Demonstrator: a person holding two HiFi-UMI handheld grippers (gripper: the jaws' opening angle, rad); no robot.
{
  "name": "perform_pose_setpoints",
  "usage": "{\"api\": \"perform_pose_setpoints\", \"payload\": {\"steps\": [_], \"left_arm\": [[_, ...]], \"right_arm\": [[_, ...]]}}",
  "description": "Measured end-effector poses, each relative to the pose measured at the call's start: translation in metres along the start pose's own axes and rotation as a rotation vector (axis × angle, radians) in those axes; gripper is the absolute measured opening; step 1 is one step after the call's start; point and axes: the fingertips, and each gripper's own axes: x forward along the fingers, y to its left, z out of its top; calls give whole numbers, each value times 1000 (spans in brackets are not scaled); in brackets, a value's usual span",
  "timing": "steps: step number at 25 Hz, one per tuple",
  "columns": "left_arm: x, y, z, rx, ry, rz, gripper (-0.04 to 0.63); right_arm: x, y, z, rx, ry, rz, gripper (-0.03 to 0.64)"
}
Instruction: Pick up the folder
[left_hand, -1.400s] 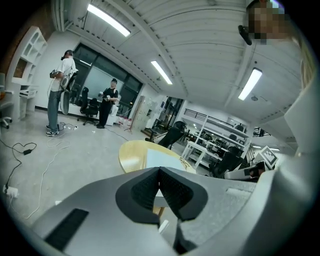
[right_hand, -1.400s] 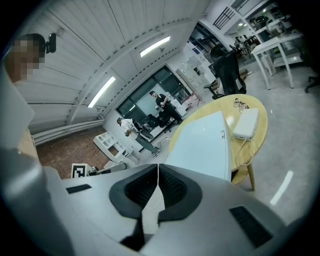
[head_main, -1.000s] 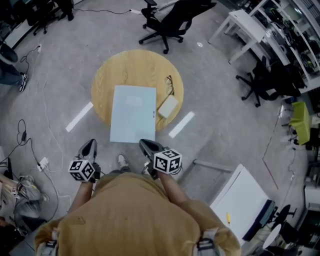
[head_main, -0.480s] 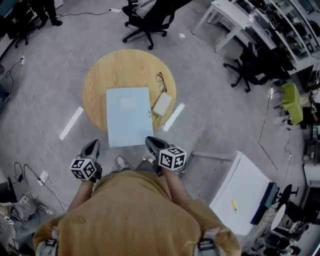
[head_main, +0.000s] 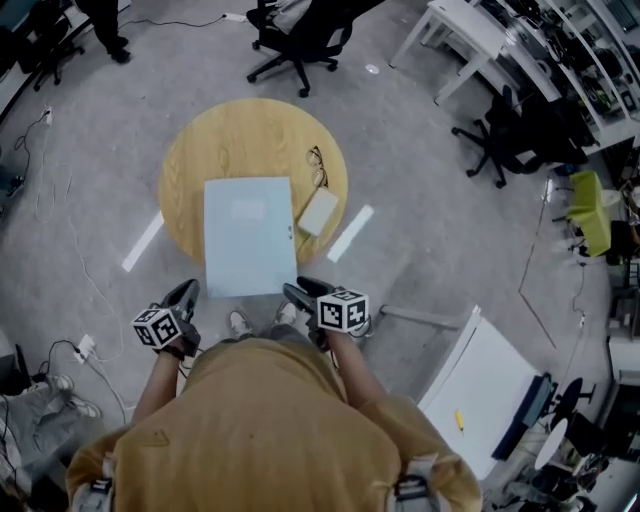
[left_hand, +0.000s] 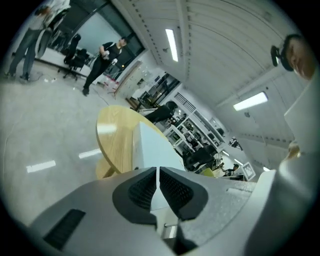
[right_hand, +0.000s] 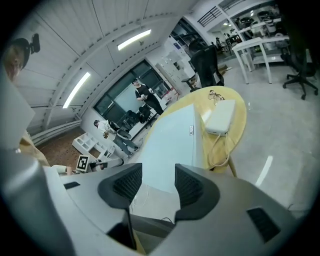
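Note:
A light blue folder (head_main: 249, 237) lies flat on a round wooden table (head_main: 200, 160), its near edge hanging over the rim towards me. My left gripper (head_main: 184, 294) hovers just off the folder's near left corner, shut and empty; in the left gripper view its closed jaws (left_hand: 158, 171) point at the folder (left_hand: 152, 145). My right gripper (head_main: 299, 291) is at the near right corner. Its jaws (right_hand: 158, 172) are opening with nothing between them, and the folder (right_hand: 172, 137) lies just beyond.
A white box with a cable (head_main: 318, 211) and a pair of glasses (head_main: 317, 168) lie on the table to the folder's right. Office chairs (head_main: 296, 35) and white desks (head_main: 470, 40) stand behind, a white board (head_main: 480, 380) is at lower right, and cables (head_main: 70, 250) run over the floor on the left.
Both grippers have come down and forward to the folder's near edge. The right gripper's fingers now stand apart; the left stays closed.

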Motion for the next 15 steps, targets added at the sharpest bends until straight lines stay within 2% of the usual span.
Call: {"api": "perform_pose_setpoints", "payload": {"steps": [6, 10, 15], "left_arm": [[1, 19, -19, -78, 61, -6, 29], [6, 20, -28, -182, 96, -49, 132], [24, 19, -36, -252, 152, -88, 264]], "right_arm": [[-4, -28, 7, 74, 19, -7, 246], [0, -45, 5, 177, 22, 10, 278], [10, -64, 2, 342, 13, 61, 302]]}}
